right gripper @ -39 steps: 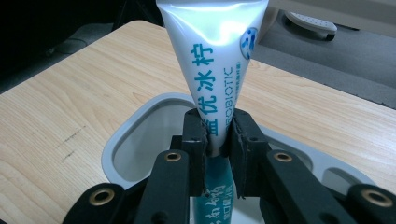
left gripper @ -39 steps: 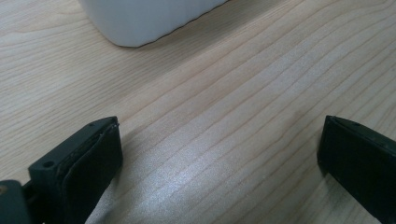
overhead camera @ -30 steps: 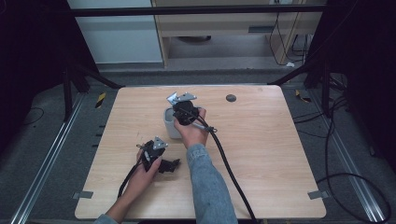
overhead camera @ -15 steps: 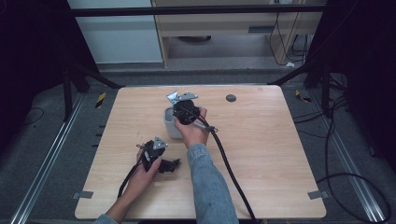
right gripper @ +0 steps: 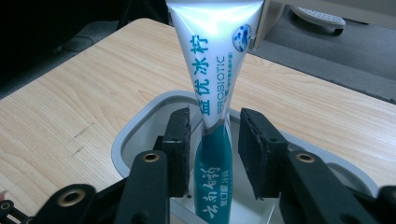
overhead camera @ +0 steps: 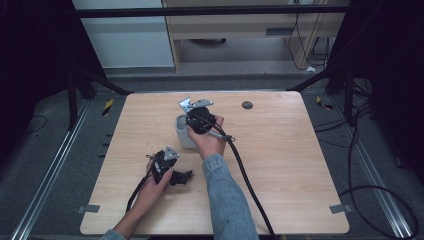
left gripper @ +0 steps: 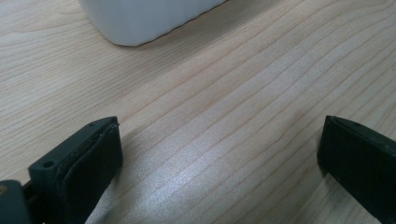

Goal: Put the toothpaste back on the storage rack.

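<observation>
A white and teal toothpaste tube [right gripper: 215, 93] stands tilted in a grey-rimmed white cup [right gripper: 140, 128], its crimped end up. My right gripper [right gripper: 215, 154] is open above the cup, with one jaw on each side of the tube and a small gap at each pad. In the high view the right gripper [overhead camera: 196, 120] hovers over the cup [overhead camera: 181, 135] at the table's middle. My left gripper [left gripper: 219, 154] is open wide just above bare wood, and the cup's base [left gripper: 140, 18] is close ahead. In the high view the left gripper [overhead camera: 172, 170] is low, near the front left.
A small dark round disc [overhead camera: 247, 105] lies on the wooden table [overhead camera: 300, 165] toward the back. The right gripper's black cable [overhead camera: 245, 175] trails across the table to the front edge. Metal rails and cables run along the floor on both sides.
</observation>
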{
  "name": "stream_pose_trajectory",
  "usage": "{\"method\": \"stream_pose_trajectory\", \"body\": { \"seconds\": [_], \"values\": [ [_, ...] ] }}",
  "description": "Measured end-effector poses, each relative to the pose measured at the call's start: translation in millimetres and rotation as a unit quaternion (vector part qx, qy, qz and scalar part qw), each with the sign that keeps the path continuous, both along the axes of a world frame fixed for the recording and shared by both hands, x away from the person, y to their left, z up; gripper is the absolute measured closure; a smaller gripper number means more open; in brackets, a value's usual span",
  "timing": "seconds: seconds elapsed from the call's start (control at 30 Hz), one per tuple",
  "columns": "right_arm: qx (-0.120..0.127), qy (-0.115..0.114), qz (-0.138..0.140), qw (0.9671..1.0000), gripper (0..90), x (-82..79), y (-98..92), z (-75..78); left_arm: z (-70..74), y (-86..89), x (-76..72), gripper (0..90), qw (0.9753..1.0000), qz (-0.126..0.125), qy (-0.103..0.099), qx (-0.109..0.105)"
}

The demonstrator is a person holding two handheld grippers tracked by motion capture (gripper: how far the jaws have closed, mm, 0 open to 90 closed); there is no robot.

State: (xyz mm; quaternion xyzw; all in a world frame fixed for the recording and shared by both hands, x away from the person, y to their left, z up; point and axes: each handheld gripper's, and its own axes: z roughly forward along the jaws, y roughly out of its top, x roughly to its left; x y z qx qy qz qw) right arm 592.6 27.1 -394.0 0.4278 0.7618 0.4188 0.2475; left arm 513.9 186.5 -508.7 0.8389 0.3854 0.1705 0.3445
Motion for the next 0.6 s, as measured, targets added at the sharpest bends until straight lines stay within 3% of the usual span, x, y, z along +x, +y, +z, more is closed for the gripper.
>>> {"method": "stream_pose_trajectory", "body": {
  "seconds": [0.33,0.6],
  "values": [
    [-0.001,0.006,-0.003,1.0,51.7,-4.5,-2.9,-0.1,0.0,0.0,0.0,0.0,1.0,0.0,0.0,0.0],
    [0.006,-0.01,0.0,0.9999,45.1,-11.3,-8.7,5.1,0.0,0.0,0.0,0.0,1.0,0.001,-0.001,0.0]
  ]
}}
